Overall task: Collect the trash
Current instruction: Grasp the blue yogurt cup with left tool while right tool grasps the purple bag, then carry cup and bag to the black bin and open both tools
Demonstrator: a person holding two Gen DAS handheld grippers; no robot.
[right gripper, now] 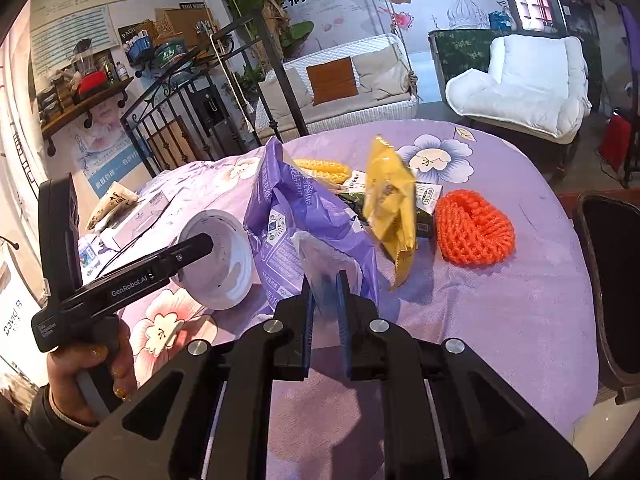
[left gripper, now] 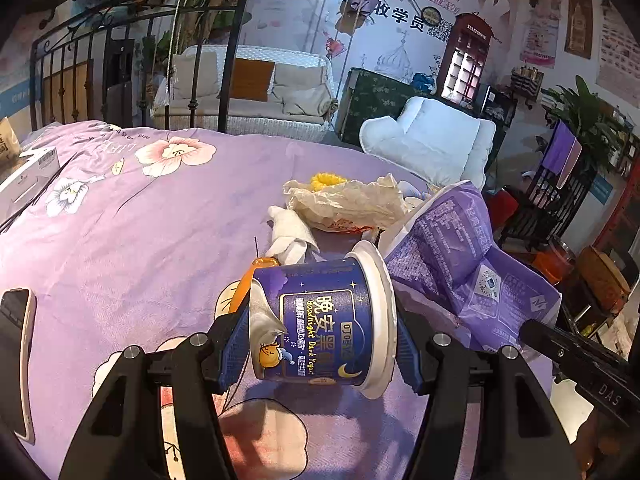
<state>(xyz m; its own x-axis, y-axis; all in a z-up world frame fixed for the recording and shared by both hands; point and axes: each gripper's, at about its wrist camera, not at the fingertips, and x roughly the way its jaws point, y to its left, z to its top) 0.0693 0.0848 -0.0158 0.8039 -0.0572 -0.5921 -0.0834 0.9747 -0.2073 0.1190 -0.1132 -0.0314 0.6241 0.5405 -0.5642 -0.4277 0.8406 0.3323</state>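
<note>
Surface: bed with a purple floral bedspread [left gripper: 132, 216], fills the lower two thirds of both views. Black iron bed frame [left gripper: 132, 40] upper left in the left wrist view. Room behind: white swing sofa [left gripper: 256, 84] top centre, white padded chair [right gripper: 524, 80] upper right in the right wrist view, wall posters, cluttered shelf [right gripper: 84, 96] upper left there.

My left gripper [left gripper: 316, 344] is about half spread and clamped on a dark blue yogurt cup [left gripper: 320, 320], cup on its side, white rim to the right, lower centre of frame. In the right wrist view the cup's open mouth shows centre left.

My right gripper [right gripper: 326, 304] is pinched nearly closed on the edge of a purple plastic bag [right gripper: 304, 220], bag standing up in centre frame, just beside the cup.

Around: yellow wrapper [right gripper: 390, 208] upright just right of the bag, orange foam net [right gripper: 474, 228] further right on the bedspread, yellow foam net [right gripper: 320, 168] behind the bag. Left wrist view: crumpled paper wrapper [left gripper: 344, 200] and a white tissue wad [left gripper: 290, 236] above the cup, orange item partly hidden behind the cup, can't tell what. Phone [left gripper: 16, 360] at lower left edge, white box [left gripper: 28, 176] at left edge.

The bag blocks part of the trash pile from the left side.
</note>
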